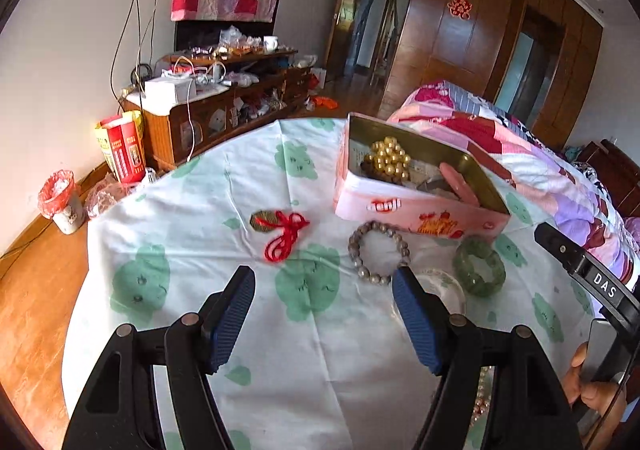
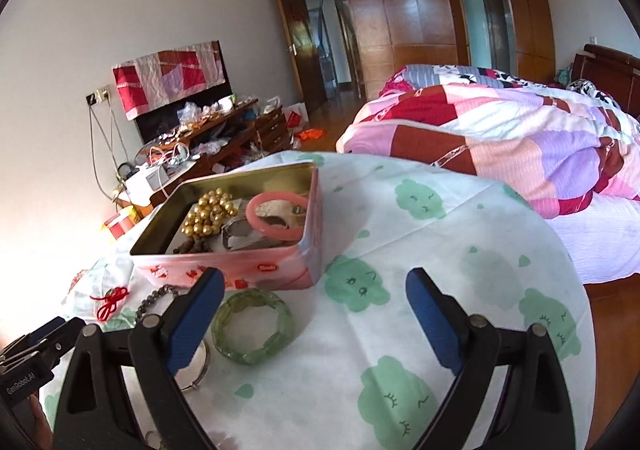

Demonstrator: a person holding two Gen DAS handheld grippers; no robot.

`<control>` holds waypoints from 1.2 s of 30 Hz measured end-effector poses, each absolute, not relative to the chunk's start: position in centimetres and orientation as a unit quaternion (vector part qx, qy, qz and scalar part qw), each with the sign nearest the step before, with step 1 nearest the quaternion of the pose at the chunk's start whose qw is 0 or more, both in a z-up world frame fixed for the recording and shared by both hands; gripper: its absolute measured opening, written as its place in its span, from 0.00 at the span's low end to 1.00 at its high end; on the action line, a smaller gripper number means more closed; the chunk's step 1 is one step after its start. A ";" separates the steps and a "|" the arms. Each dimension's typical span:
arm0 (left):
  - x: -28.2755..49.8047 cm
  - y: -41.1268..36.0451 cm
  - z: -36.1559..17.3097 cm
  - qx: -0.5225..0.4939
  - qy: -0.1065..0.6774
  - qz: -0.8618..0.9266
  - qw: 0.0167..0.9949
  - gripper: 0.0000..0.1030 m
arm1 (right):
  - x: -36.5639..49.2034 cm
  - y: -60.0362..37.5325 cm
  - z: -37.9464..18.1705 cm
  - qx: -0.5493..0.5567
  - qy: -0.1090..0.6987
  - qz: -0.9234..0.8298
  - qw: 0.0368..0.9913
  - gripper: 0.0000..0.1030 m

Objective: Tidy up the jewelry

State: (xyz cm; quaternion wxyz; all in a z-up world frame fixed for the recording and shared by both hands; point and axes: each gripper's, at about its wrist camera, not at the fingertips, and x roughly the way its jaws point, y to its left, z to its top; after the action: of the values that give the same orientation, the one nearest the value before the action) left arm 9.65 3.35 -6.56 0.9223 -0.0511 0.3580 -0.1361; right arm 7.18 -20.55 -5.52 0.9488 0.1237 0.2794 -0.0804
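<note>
An open pink tin (image 1: 416, 213) (image 2: 248, 274) stands on the round table and holds gold beads (image 1: 390, 159) (image 2: 208, 213), dark beads (image 2: 192, 248) and a pink bangle (image 2: 278, 215). In front of it lie a grey bead bracelet (image 1: 378, 252) (image 2: 154, 300), a green bangle (image 1: 478, 266) (image 2: 254, 326), a clear bangle (image 1: 444, 288) and a red-corded charm (image 1: 280, 230) (image 2: 110, 302). My left gripper (image 1: 324, 286) is open over bare cloth, its right finger beside the bead bracelet. My right gripper (image 2: 314, 290) is open, empty, the green bangle by its left finger.
The table wears a white cloth with green cloud prints (image 1: 308, 286) (image 2: 356, 288). A pearl strand (image 1: 482, 398) lies near the front edge. A bed with a patchwork quilt (image 2: 500, 145) lies to the right, a cluttered wooden cabinet (image 1: 216, 105) behind, a bin (image 1: 62, 199) on the floor.
</note>
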 end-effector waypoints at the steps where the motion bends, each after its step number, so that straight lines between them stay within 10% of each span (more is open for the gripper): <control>1: 9.6 3.4 -6.7 -0.054 0.360 -0.138 0.921 0.69 | 7.2 -20.5 -5.6 0.122 0.283 -0.082 0.948 0.92; 23: 9.7 4.6 -8.3 -0.095 0.410 -0.151 0.894 0.69 | 11.2 -16.5 -9.8 0.067 0.426 0.003 0.902 0.84; 26: 9.5 4.7 -8.2 -0.091 0.408 -0.150 0.896 0.69 | 11.0 -16.6 -9.7 0.060 0.428 -0.004 0.902 0.74; 31: 8.9 3.7 -7.9 -0.064 0.403 -0.158 0.899 0.69 | 10.4 -17.1 -9.4 0.078 0.429 0.006 0.900 0.27; 36: 8.8 0.8 -7.6 -0.005 0.403 -0.181 0.897 0.69 | 9.6 -18.5 -9.1 0.133 0.414 0.034 0.900 0.19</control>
State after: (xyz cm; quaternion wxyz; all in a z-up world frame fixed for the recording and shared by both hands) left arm 8.76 0.83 -7.59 0.8971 -0.0049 0.4029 -0.1810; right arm 9.62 -18.48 -9.11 0.8996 0.1334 0.4144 0.0337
